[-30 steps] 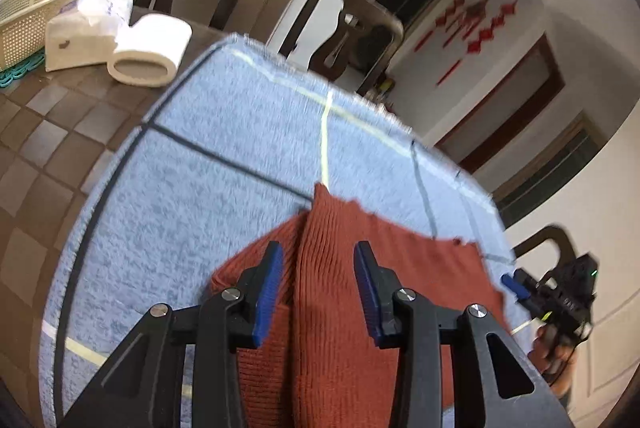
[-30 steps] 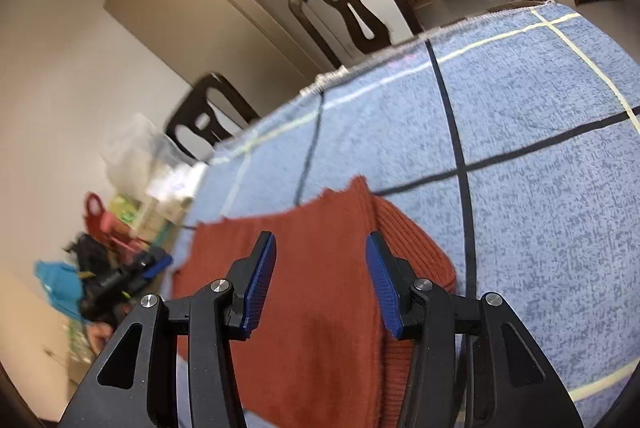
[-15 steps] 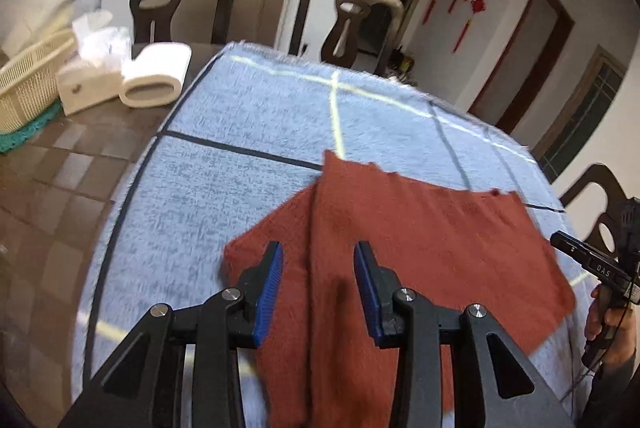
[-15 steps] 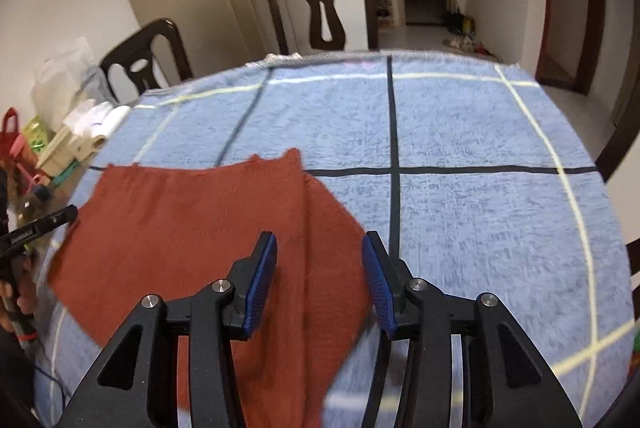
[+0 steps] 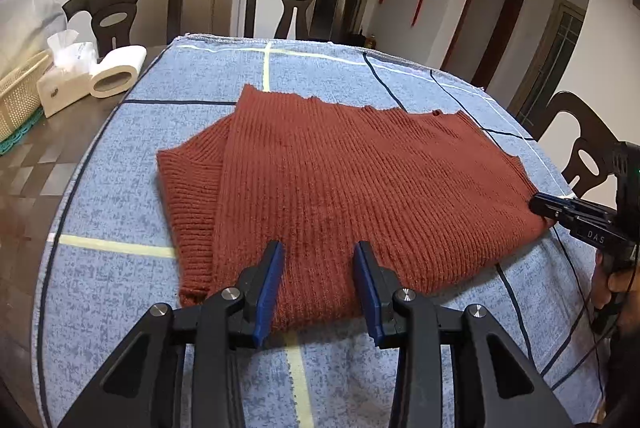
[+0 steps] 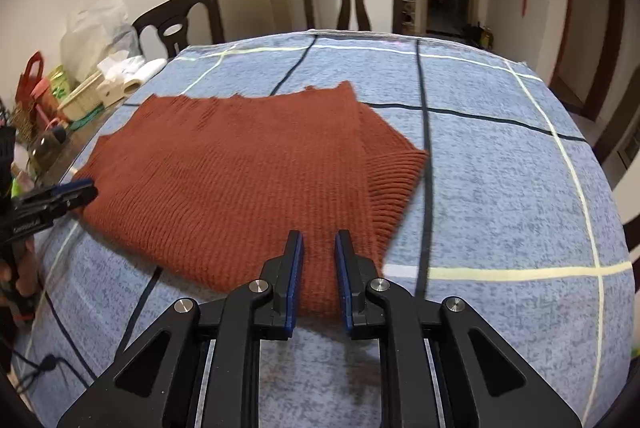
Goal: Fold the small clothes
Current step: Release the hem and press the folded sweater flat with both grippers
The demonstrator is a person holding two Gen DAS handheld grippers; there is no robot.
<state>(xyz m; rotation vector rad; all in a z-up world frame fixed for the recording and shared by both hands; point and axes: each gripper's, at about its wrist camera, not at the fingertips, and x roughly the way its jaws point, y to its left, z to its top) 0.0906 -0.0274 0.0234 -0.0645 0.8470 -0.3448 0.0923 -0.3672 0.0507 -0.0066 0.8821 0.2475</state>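
- Dining-room setting: dark chairs (image 5: 294,4) stood around the surface, which was covered by a blue checked cloth (image 5: 120,308); a tissue box (image 5: 66,84) and a paper roll (image 5: 118,76) sat off the cloth's far left corner.
- Red-brown knit garment (image 5: 340,180) lay flat mid-cloth. One side panel was already turned in over the body, a ribbed flap (image 5: 188,196) showing beneath its left fold line; a matching ribbed flap (image 6: 390,176) showed at the opposite end in the right view.
- My left jaws (image 5: 318,288) were spread, both pads clear of the knit, poised over its near edge; nothing held.
- My right jaws (image 6: 318,276) were parted by a narrower gap, also over the near hem. Knit showed between the pads, but I judged no pinch.
- Seen from the left view, my right jaws sat at the garment's right corner, touching or just beside it.
- Progress estimate: side folds in, roughly halfway. Remaining, as I judged it: grasp the near hem at both ends and carry it over to the far edge, then flatten.
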